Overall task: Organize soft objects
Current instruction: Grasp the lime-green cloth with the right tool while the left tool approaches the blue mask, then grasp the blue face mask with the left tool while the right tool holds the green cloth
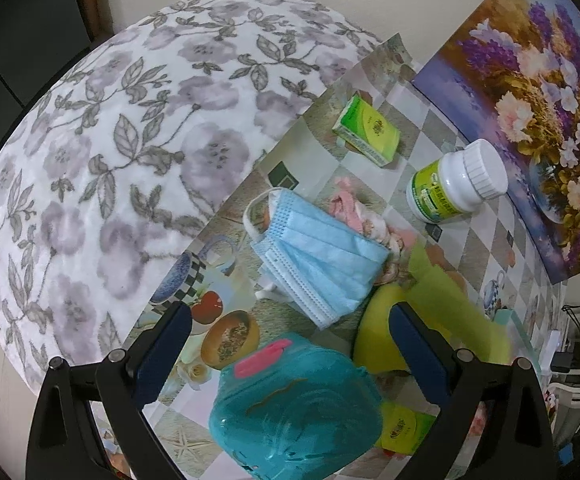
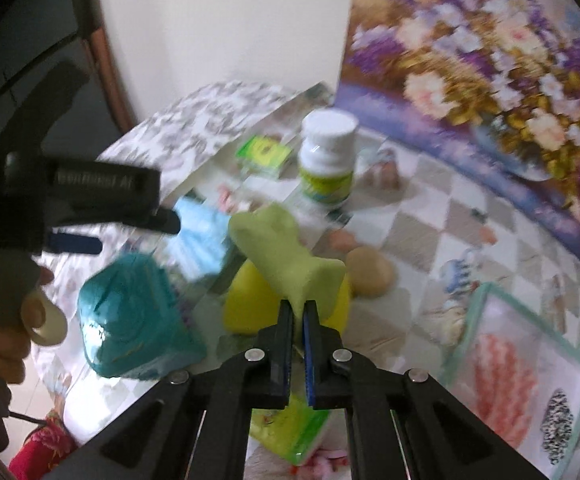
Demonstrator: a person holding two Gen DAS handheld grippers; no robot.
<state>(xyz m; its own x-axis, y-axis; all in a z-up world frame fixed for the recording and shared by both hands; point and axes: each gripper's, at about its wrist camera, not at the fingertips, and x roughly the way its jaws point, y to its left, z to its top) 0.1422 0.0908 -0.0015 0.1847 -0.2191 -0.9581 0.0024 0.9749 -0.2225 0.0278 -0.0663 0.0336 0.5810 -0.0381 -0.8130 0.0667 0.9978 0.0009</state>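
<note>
Right gripper (image 2: 298,312) pinches green sponge (image 2: 286,252); left gripper (image 1: 290,350) gapes wide.

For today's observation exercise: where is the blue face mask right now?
Left wrist view, centre: the blue face mask lies on the table, between the teal box and the white pill bottle.

I get soft, even indoor light on both feeds, with only faint shadows. The left wrist view is mostly sharp, though the green cloth (image 1: 445,280) smears at its right side. The right wrist view is motion-blurred throughout: the flower painting (image 2: 489,72) and white bottle (image 2: 327,156) streak. Fisheye bending curves the bench (image 1: 473,240) edges, and the corners go black.
</note>
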